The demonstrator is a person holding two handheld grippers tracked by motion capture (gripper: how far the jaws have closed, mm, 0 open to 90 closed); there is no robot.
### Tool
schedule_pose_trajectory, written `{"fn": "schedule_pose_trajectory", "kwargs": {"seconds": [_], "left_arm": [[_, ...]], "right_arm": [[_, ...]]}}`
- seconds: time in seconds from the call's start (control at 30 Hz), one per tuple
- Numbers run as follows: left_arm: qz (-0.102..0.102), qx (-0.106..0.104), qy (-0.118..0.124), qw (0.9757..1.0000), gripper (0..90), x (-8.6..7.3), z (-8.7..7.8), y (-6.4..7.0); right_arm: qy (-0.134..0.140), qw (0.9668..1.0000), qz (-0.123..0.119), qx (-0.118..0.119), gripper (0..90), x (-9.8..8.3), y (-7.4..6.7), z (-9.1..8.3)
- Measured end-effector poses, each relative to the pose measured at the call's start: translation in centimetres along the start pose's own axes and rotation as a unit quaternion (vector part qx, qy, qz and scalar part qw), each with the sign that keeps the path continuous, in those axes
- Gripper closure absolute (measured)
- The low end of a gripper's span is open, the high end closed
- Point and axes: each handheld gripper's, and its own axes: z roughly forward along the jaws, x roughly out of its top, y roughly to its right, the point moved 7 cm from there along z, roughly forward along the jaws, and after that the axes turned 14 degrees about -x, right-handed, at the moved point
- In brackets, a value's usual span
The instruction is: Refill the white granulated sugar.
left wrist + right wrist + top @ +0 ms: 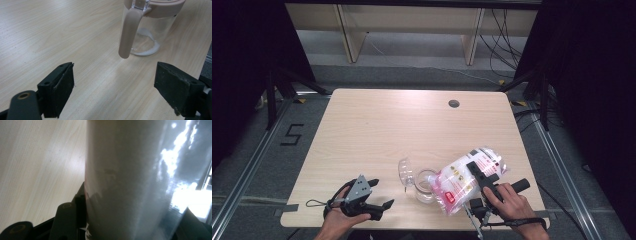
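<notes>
Right gripper grips a clear bag of white powder, jaws closed on its sides, bag tilted with its lower end at the mouth of the jar. In the right gripper view the bag sits between the jaws, close to the lens. Jar stands on the worktop near the front edge, hinged lid flipped open to its left, a little white powder on its bottom. Left gripper rests near the front edge, jaws wide open, nothing between them, pointed at the jar, apart from it.
</notes>
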Motion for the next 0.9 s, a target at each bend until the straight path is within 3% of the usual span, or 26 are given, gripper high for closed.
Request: {"fn": "schedule_pose_trajectory", "kwargs": {"seconds": [0.03,0.17,0.33,0.37,0.47,0.5,0.7,0.9], "left_arm": [[0.000,0.000,-0.001,1.0000,15.9,-0.02,0.02,0.00],[-0.002,0.000,0.003,1.0000,15.9,0.03,0.06,0.05],[0.001,0.000,-0.001,1.0000,15.9,-0.01,0.00,0.01],[0.000,0.000,0.000,1.0000,15.9,-0.01,0.01,0.01],[-0.002,0.000,0.004,1.0000,15.9,0.03,0.06,0.06],[-0.001,0.000,0.004,1.0000,15.9,0.03,0.07,0.06],[0.016,0.003,-0.007,0.9998,15.9,0.00,-0.07,-0.14],[0.011,0.003,-0.001,0.9999,15.9,0.06,0.03,-0.03]], "right_arm": [[-0.006,1.0000,0.005,0.001,50.3,-0.07,-0.21,-0.07],[0.001,0.9998,-0.019,-0.002,50.5,0.01,0.13,0.06],[-0.001,0.9997,-0.026,-0.004,50.7,-0.02,0.30,0.00],[0.010,0.9991,-0.040,-0.009,50.8,0.15,0.66,0.17],[0.006,0.9993,-0.037,-0.005,50.9,0.11,0.62,0.12],[-0.002,0.9997,-0.025,-0.005,51.1,-0.02,0.45,-0.01],[0.012,0.9992,-0.038,-0.007,51.5,0.13,0.66,0.21],[0.011,0.9992,-0.038,-0.008,51.9,0.08,0.76,0.19]]}}
